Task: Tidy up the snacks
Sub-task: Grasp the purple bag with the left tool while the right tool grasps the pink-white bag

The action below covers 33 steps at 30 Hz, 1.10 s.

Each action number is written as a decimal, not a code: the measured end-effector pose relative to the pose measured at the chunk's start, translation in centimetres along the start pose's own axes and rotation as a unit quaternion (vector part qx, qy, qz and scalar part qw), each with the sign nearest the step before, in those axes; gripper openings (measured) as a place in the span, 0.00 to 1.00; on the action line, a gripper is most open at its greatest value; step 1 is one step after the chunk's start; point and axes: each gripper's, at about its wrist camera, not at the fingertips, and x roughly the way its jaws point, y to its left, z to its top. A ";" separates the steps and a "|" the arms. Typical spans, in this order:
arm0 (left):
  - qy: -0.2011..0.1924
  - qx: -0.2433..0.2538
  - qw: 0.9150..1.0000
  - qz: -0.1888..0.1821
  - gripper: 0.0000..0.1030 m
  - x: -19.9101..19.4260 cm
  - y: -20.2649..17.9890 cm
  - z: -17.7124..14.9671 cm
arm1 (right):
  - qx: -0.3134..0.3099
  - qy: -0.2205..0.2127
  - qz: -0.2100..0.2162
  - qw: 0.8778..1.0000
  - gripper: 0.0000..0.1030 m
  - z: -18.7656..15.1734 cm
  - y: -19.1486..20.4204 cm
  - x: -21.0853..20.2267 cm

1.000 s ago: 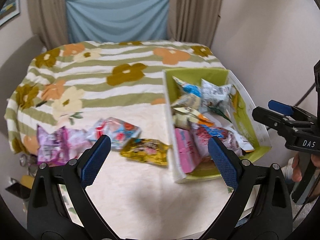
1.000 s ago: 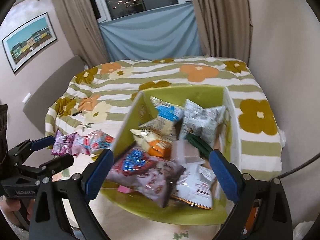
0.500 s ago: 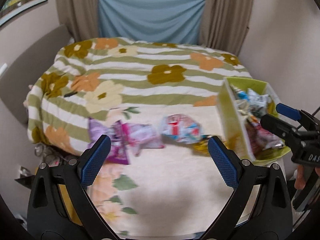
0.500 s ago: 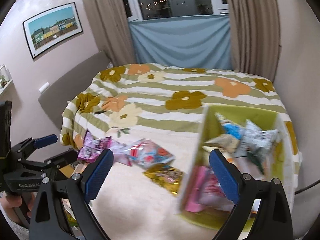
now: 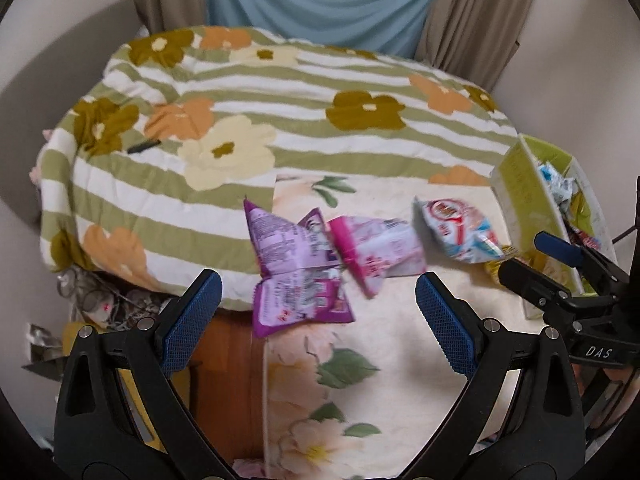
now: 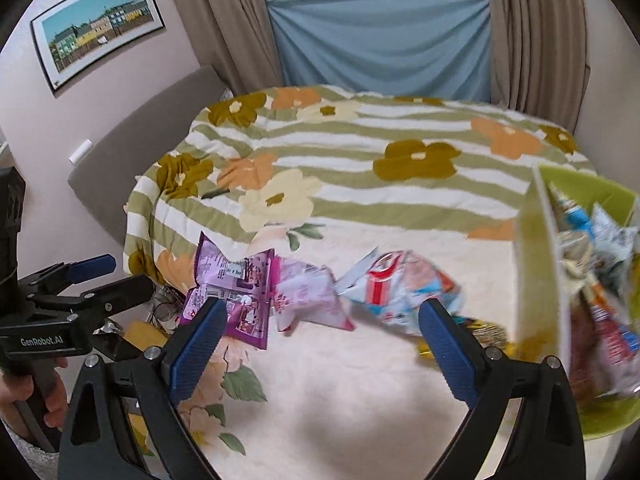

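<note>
Both grippers — left gripper and right gripper — gape wide with nothing between their pads. Left of the green snack box lie the red-and-white packet, pink packet and purple packet — on the cream blanket.

Both views are taken from above the near edge of the bed, angled steeply down and toward the blue cloth at its far end. The left wrist view is set further left, over the purple packet. The right wrist view is set closer to the green box. The bed, packets, box and cloth are shared by both views.
</note>
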 end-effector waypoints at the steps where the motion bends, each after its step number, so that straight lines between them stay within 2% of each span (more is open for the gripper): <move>1: 0.006 0.001 1.000 -0.006 0.94 0.9 0.5 0.0 | 0.003 0.004 -0.003 1.000 0.93 -0.1 0.3 0.8; 5: 0.038 0.010 0.999 -0.012 0.94 5.1 1.9 0.1 | 0.023 0.021 -0.005 1.000 0.93 -1.1 1.0 4.5; 8: 0.046 0.005 0.999 -0.023 0.94 7.3 2.5 0.2 | 0.026 0.029 -0.008 0.999 0.93 -1.6 1.2 6.7; 13: 0.056 0.005 0.998 -0.021 0.94 10.9 2.6 0.8 | 0.002 0.039 -0.013 0.999 0.93 -2.2 1.1 10.5; 20: 0.080 -0.004 0.996 -0.023 0.94 14.5 2.8 0.8 | -0.016 0.047 -0.002 0.999 0.93 -2.4 1.3 13.7; 22: 0.085 -0.005 0.996 -0.023 0.89 14.9 2.8 0.7 | -0.021 0.049 0.002 0.999 0.93 -2.3 1.3 14.4; 24: 0.090 -0.008 0.996 -0.028 0.78 15.2 2.9 0.7 | -0.024 0.051 0.002 0.998 0.93 -2.3 1.5 14.9; 33: 0.089 -0.004 0.996 -0.017 0.60 15.0 2.8 0.7 | -0.045 0.061 0.013 0.997 0.93 -1.7 1.7 16.3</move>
